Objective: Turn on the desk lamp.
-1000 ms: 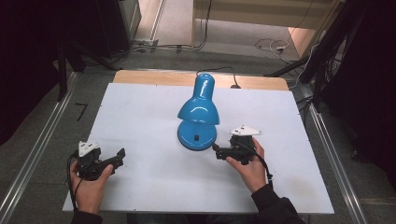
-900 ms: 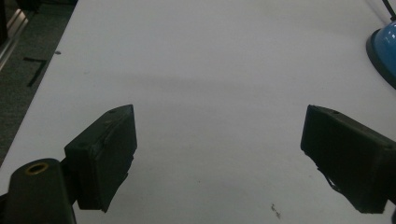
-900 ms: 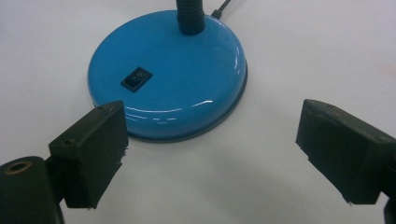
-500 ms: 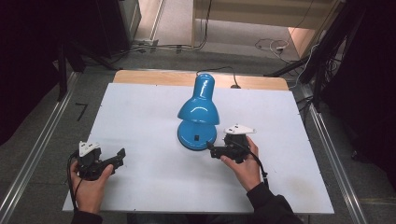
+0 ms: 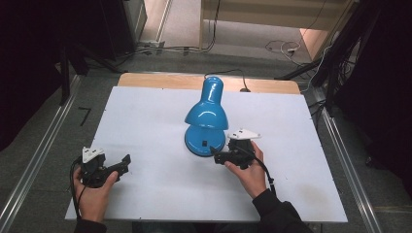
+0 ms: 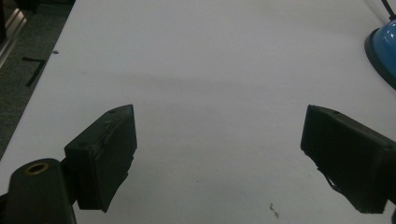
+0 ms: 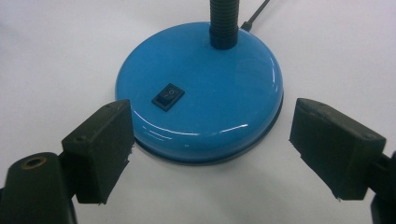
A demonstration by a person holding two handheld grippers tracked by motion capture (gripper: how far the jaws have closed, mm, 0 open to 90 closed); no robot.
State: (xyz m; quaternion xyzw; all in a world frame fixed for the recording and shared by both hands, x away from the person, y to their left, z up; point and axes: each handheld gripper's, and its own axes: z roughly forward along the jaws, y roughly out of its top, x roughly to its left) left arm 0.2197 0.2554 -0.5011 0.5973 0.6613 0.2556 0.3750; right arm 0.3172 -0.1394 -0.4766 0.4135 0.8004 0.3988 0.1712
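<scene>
- High view: a blue desk lamp (image 5: 206, 121) stands a little past the middle of the white table (image 5: 145, 116), its round base (image 5: 204, 141) nearer the person and its shade tipped toward twelve o'clock over the base.
- A black cable (image 5: 228, 75) leaves the lamp at the far side and runs off toward the wooden strip (image 5: 160, 80) at the table's twelve o'clock edge.
- The right gripper (image 5: 217, 156) lies at about four o'clock from the base, just beside its rim, with the jaws pointing toward nine o'clock and the person's hand wrapped round the body.
- Right gripper view: the jaws are spread wide and have just been closing a little; the pads (image 7: 100, 149) press on nothing, though the near edge of the base (image 7: 201, 93) sits between them, apart from both.
- On top of the base a small black rocker switch (image 7: 168, 95) sits toward the left jaw, and the black ribbed neck (image 7: 223, 23) rises at twelve o'clock from it.
- The left gripper (image 5: 124, 161) rests near the table's seven o'clock corner, well apart from the lamp.
- Left gripper view: its jaws stand wide apart with bare white table (image 6: 210, 93) between them, holding nothing; a sliver of the blue base (image 6: 385, 46) shows at two o'clock.
</scene>
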